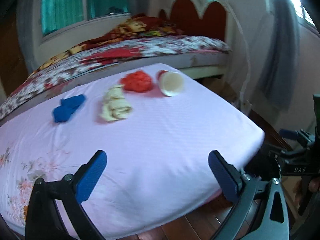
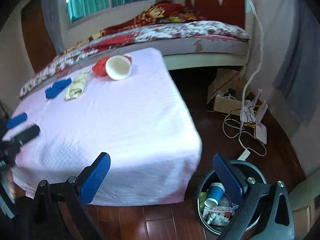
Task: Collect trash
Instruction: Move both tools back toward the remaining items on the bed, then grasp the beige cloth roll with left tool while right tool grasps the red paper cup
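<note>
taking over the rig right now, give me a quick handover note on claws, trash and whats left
Left claw: open, empty, above the near edge of the pink-covered table.
Right claw: open, empty, near the table's right corner, above the bin on the floor.
On the table, in a row at the far side: blue wad, cream wad, red wad, and a paper cup lying on its side.
Done: the bin already holds a blue cup and other scraps.
Left: all four table items need to go into the bin.

table (image 2: 120,130): four trash items in a row at far edge | bin (image 2: 202,210): floor, right of table
</note>
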